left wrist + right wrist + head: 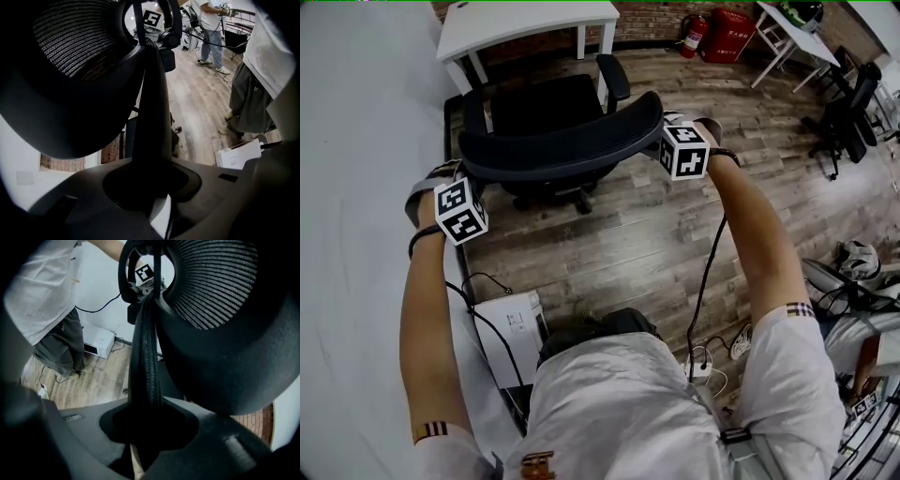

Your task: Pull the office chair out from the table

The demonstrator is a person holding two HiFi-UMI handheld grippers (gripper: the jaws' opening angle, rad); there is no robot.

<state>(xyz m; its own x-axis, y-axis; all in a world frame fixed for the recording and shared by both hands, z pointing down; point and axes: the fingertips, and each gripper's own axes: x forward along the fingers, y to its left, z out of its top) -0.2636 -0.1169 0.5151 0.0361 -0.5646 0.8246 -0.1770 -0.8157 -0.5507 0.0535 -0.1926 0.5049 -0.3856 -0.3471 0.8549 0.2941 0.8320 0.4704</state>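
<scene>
You are standing behind a black office chair [553, 141] on a wooden floor [656, 234], with both arms reaching forward and down.

The left tool [467, 173] is pinching the left end of the chair's curved backrest. The right tool [664, 131] is pinching the right end. In each gripper view, the backrest's narrow dark edge is running straight up between that tool's jaws, with the jaws closing against it from both sides. The mesh of the backrest is filling the rest of each view.

Holding both ends at once is likely keeping the chair square to you, so that it rolls straight on its wheels and does not swivel.

The chair is sitting between you and a white table [525, 23] at the far side of the room. Its seat is facing the table, and its armrests are lying close to the table's legs. Judging by that, the chair is only partly out and needs more room.

A white box [511, 328] is lying on the floor by your left leg, with cables trailing beside it. Those are the likeliest things to catch as you step back.
</scene>
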